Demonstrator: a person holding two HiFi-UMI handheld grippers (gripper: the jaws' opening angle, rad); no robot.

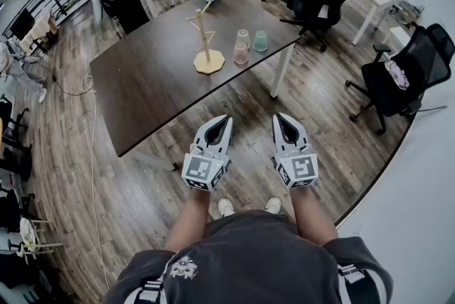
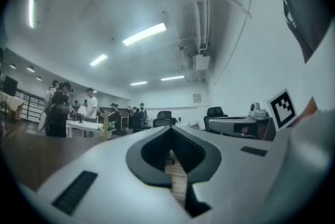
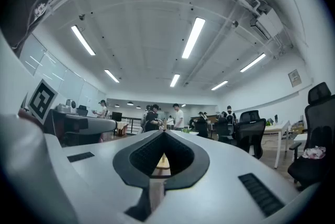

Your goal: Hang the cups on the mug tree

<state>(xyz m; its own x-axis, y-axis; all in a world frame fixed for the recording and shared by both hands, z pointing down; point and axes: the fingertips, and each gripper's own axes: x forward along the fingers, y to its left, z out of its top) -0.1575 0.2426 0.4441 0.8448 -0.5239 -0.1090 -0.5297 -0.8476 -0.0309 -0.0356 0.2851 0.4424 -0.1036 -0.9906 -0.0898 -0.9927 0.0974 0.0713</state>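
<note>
While empty, left gripper [image 1: 225,119], right gripper [image 1: 282,118]: jaws together

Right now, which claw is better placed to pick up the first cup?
Right, slightly. The cups stand right of the mug tree, more in line with the right claw than the left claw. Both claws are shut, empty and well short of the table.

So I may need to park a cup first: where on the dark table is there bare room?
The table is bare from the mug tree leftward and toward its near edge. Crowded only at the tree's right: the pink cup, clear cup and green cup cluster there.
</note>
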